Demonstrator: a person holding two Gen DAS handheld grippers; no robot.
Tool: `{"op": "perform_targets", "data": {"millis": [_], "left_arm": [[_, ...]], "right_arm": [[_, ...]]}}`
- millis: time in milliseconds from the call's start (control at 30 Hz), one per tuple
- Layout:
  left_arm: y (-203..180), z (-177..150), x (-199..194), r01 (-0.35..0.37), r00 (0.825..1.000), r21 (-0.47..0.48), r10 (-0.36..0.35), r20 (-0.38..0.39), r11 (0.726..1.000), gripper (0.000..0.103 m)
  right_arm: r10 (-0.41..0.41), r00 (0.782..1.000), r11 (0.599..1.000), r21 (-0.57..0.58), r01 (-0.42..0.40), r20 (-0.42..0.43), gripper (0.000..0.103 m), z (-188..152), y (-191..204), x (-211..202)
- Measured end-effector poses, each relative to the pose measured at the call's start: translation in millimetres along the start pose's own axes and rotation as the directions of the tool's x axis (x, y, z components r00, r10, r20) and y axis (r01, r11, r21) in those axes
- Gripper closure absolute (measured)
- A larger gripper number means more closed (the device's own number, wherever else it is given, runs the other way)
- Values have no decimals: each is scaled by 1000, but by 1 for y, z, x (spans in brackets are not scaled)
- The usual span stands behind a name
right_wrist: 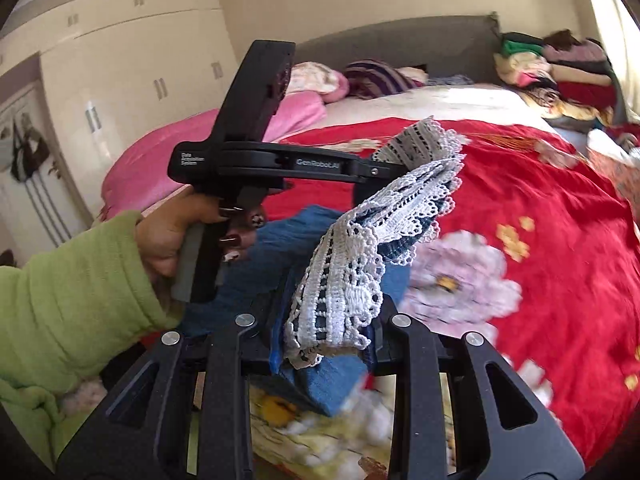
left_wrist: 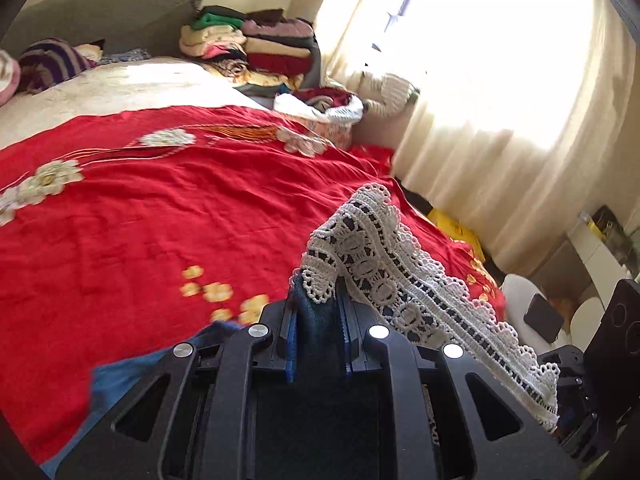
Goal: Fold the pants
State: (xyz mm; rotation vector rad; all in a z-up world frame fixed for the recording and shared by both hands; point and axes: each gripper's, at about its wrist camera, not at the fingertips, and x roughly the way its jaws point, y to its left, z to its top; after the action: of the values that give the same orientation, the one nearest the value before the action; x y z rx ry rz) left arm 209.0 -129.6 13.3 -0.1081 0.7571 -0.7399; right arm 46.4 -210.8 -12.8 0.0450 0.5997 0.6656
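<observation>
The left gripper (left_wrist: pixel 316 312) was clamped on the pants (left_wrist: pixel 316 332), blue denim pinched between its jaws, with the white lace trim (left_wrist: pixel 404 276) draped over its right jaw and trailing off to its right. The right gripper (right_wrist: pixel 324 336) was likewise closed on the pants, lace hem bunched between its jaws. The cloth hung between the two, lifted above the red bedspread (left_wrist: pixel 160 216). A hand (right_wrist: pixel 176 236) in a green sleeve (right_wrist: pixel 72 292) held the left gripper's handle

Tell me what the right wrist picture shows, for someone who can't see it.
The right gripper pinches blue pants with a white lace hem, raised above a red bedspread. A hand in a green sleeve holds the left gripper, gripping the same hem.
</observation>
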Motion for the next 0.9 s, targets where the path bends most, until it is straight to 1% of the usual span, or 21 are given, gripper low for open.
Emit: {"op": "perform_targets", "data": {"millis": [100, 200, 233, 267, 367, 467, 500, 567, 600, 633, 667, 700, 733, 800, 867, 900], "left_arm": [[25, -16, -21, -39, 999, -34, 39, 16, 999, 88], [51, -36, -26, -101, 995, -89, 101, -1, 991, 87], [58, -40, -28, -120, 993, -104, 120, -4, 987, 83], [66, -47, -31, -126, 992, -134, 127, 1, 983, 82], [87, -58, -52, -111, 991, -221, 123, 43, 969, 79], [99, -64, -86, -142, 980, -280, 175, 96, 949, 79], [106, -67, -102, -139, 974, -312, 187, 128, 940, 78], [123, -76, -127, -109, 962, -399, 197, 189, 911, 73], [131, -81, -137, -84, 957, -442, 196, 215, 893, 70], [144, -90, -148, -42, 950, -509, 192, 245, 859, 70], [154, -99, -156, -14, 947, -561, 190, 257, 828, 70], [160, -106, -161, -5, 946, -589, 195, 258, 808, 70], [162, -110, -162, -9, 947, -597, 199, 253, 802, 70], [158, -112, -161, -26, 949, -590, 205, 238, 807, 69], [148, -109, -154, -46, 955, -563, 202, 217, 825, 62], [144, -108, -150, -55, 957, -555, 202, 208, 830, 56]], "right_arm": [[34, 999, 998, -50, -36, -39, 81, 6, 29, 26], [48, 994, 996, -67, -55, -101, 81, 6, 48, 57], [52, 991, 996, -61, -60, -124, 81, 5, 53, 67], [53, 988, 996, -64, -63, -145, 81, 4, 58, 75], [34, 980, 990, -125, -60, -195, 81, -2, 81, 88], [29, 974, 980, -187, -72, -226, 81, -3, 104, 95], [27, 971, 972, -220, -81, -237, 81, -4, 114, 99], [29, 966, 963, -252, -96, -259, 81, -10, 127, 105], [57, 958, 960, -247, -129, -281, 81, -13, 134, 111], [68, 952, 959, -244, -145, -298, 81, -15, 136, 117], [71, 947, 955, -251, -155, -313, 81, -19, 140, 121], [73, 943, 951, -262, -163, -324, 80, -20, 143, 127], [80, 939, 947, -268, -177, -336, 78, -21, 145, 131], [114, 934, 946, -251, -206, -340, 71, -21, 146, 127], [138, 937, 946, -238, -220, -320, 65, -15, 142, 115], [137, 945, 948, -236, -212, -296, 60, -9, 136, 105]]}}
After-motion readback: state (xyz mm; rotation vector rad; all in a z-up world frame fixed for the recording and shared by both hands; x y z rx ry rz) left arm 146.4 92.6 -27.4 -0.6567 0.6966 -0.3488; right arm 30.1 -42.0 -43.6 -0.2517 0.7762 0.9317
